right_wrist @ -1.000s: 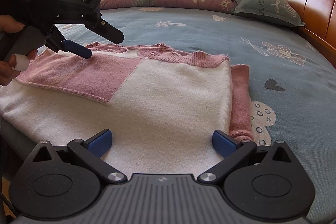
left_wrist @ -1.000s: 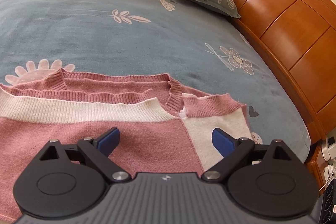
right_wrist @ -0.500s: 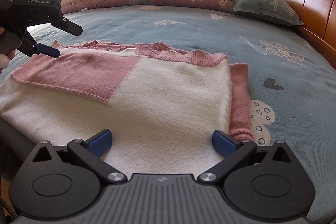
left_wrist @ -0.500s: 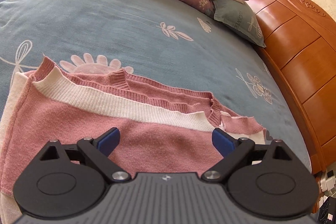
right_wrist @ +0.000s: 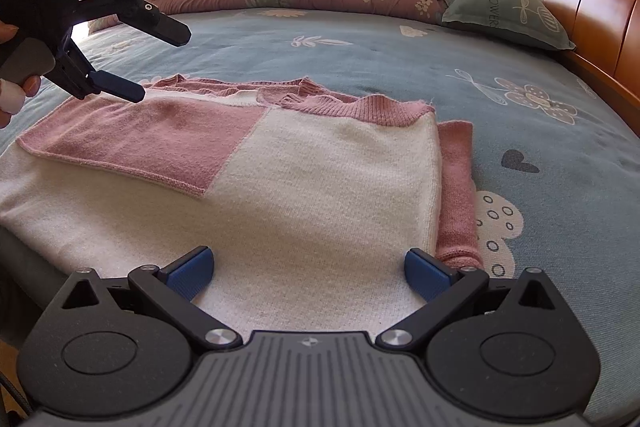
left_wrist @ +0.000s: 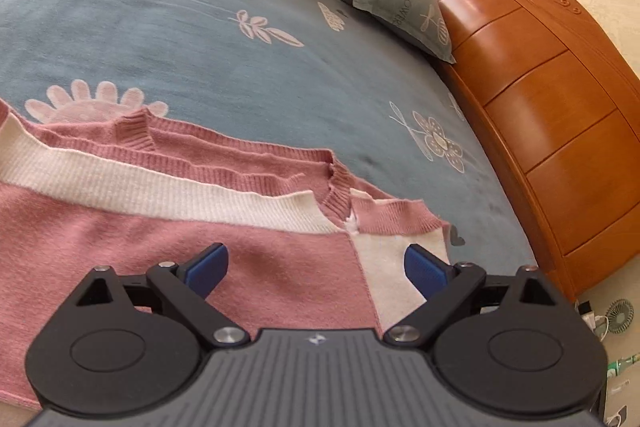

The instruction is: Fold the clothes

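Left gripper (right_wrist: 160, 63) hovers at sweater's (right_wrist: 328, 179) ten o'clock, right gripper (right_wrist: 308, 269) over near hem; both agape, empty, poised for next fold.

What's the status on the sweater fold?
Left tongs open, above sweater's far edge. Right tongs open, over its near end, empty. Sweater part-folded on bed. Nothing in the way.

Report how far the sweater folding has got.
Done: the sweater lies flat on the bed with a pink part folded across its white front. In hand: nothing; the left gripper and right gripper are both open above it. Left: probably a final fold in half.
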Demonstrator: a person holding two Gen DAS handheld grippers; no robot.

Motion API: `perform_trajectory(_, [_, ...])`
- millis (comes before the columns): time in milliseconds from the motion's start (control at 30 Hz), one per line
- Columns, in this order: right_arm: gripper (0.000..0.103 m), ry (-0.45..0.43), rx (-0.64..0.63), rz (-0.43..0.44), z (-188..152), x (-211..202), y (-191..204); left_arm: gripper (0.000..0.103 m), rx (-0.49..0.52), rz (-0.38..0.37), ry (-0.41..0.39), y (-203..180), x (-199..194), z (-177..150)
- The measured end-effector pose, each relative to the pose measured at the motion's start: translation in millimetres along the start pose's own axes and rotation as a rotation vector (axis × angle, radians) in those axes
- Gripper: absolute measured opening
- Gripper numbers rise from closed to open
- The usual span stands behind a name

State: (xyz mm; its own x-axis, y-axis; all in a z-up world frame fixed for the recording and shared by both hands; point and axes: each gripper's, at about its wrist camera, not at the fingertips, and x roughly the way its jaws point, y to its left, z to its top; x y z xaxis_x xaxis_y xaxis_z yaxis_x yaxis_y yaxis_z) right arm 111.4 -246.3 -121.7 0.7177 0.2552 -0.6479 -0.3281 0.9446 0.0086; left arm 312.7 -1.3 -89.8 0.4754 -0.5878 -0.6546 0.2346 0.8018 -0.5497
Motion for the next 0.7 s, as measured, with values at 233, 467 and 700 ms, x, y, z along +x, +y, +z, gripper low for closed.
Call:
perform_trajectory(233, [0.103, 0.007, 0.000, 0.002, 0.4, -0.5, 0.0, 0.095, -0.039, 0.036, -0.035, -0.7, 8.5, 8.2])
perform_trajectory(467, [0.103, -0.006, 0.000, -0.006, -1.8, -0.3, 1.2, 0.095, -0.059, 0.056, -0.064, 10.0, -25.9, -9.0])
perform_trajectory(700, [0.103, 0.007, -0.009, -0.018, 1.9, -0.7, 3.5, 0.095, -0.126, 0.094, -0.084, 31.6, -40.5, -17.4])
